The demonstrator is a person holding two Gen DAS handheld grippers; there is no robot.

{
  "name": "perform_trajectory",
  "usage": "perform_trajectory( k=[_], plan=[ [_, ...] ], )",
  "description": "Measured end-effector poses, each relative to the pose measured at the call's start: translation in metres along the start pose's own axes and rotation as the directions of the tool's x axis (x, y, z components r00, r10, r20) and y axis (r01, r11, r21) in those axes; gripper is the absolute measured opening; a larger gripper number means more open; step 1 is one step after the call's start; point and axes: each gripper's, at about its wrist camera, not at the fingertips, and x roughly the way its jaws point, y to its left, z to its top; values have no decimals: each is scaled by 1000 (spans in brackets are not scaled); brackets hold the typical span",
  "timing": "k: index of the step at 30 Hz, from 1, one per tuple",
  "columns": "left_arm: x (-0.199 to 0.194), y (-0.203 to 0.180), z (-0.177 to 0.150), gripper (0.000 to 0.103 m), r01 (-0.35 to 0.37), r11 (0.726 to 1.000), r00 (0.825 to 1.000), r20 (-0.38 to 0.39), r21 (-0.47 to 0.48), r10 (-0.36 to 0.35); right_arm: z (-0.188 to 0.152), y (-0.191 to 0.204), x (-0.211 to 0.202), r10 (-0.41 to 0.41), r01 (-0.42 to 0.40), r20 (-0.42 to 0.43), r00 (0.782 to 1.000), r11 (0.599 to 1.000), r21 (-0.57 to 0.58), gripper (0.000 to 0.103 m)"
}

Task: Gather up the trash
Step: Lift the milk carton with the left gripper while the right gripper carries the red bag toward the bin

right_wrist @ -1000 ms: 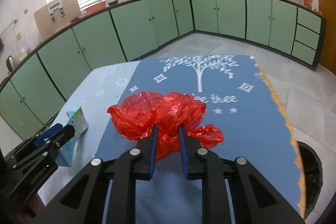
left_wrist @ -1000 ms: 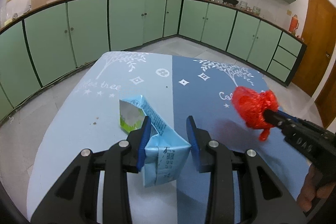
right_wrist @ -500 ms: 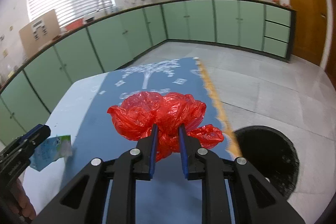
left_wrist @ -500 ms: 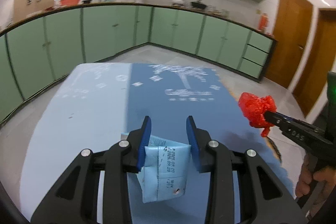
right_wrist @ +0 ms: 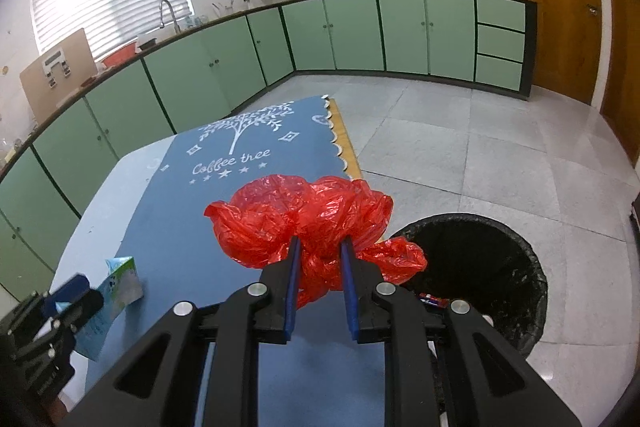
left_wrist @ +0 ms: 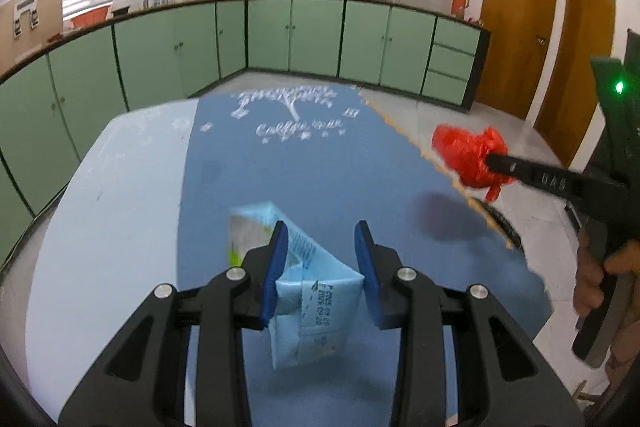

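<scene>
a: what did the left claw (left_wrist: 320, 251) have hold of?
b: a crumpled light-blue paper carton (left_wrist: 308, 291), pinched between its blue pads, the jaws partly closed on it. it hung low in the centre of the left wrist frame, lifted clear above the blue patterned tablecloth (left_wrist: 320, 163) on the table.

a: and the right claw (right_wrist: 320, 267)?
b: narrowly closed on a scrunched red plastic bag (right_wrist: 304, 219), which bulged out above the pads in the middle of the right wrist frame.

a: what had just changed?
b: a second before, both pieces sat over the middle of the table, and the round black trash bin (right_wrist: 492, 267) was only a sliver at the lower right edge. by this moment both views had swung across, and the bin filled the lower right of the right wrist frame, just beside the bag. the grips looked the same throughout.

a: so where did that leave the job?
b: i'd judge pick-up was finished for these two and the carry nearly so. the bag hung near the bin's rim, at the table's edge, not plainly over the opening. the carton was further back, so it probably needed more travel before release.
</scene>
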Motion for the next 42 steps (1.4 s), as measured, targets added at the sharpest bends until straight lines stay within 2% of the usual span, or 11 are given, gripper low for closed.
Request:
perform_trajectory(
  k=[11, 13, 17, 18, 19, 24, 31, 34, 36, 41, 42],
  plan=[
    [22, 32, -15, 36, -92, 993, 987, -143, -78, 80, -9, 13, 5, 29, -29, -17, 999, 999, -18, 19],
    [26, 38, -15, 46, -109, 990, 983, -159, -91, 94, -11, 14, 6, 29, -30, -20, 999, 999, -21, 19],
    [30, 44, -11, 48, -134, 984, 980, -165, -116, 114, -13, 17, 10, 31, -32, -34, 999, 999, -25, 19],
    [31, 46, -10, 47, -135, 983, 980, -166, -123, 114, -13, 17, 11, 30, -31, -38, 999, 999, -26, 19],
    [31, 46, -9, 38, -134, 983, 979, -168, -129, 112, -14, 18, 13, 30, -32, -45, 999, 999, -26, 19],
    [30, 49, -9, 37, -137, 977, 981, -157, -164, 111, -20, 21, 18, 38, -40, -71, 997, 999, -24, 19],
    [7, 51, -2, 33, -110, 975, 992, -76, -195, 97, -22, 25, 18, 44, -47, -75, 996, 998, -29, 19],
    [7, 47, -1, 33, -90, 978, 994, -78, -189, 76, -21, 26, 17, 49, -52, -72, 996, 998, -30, 19],
    [12, 45, -4, 33, -84, 979, 992, -107, -185, 65, -22, 26, 17, 52, -54, -74, 996, 998, -33, 19],
    [19, 48, -12, 37, -75, 980, 981, -189, -185, 39, -22, 25, 16, 49, -51, -77, 996, 998, -30, 20],
    [17, 49, -12, 49, -75, 979, 982, -187, -189, 39, -22, 24, 17, 48, -51, -78, 996, 998, -27, 20]
  ],
)
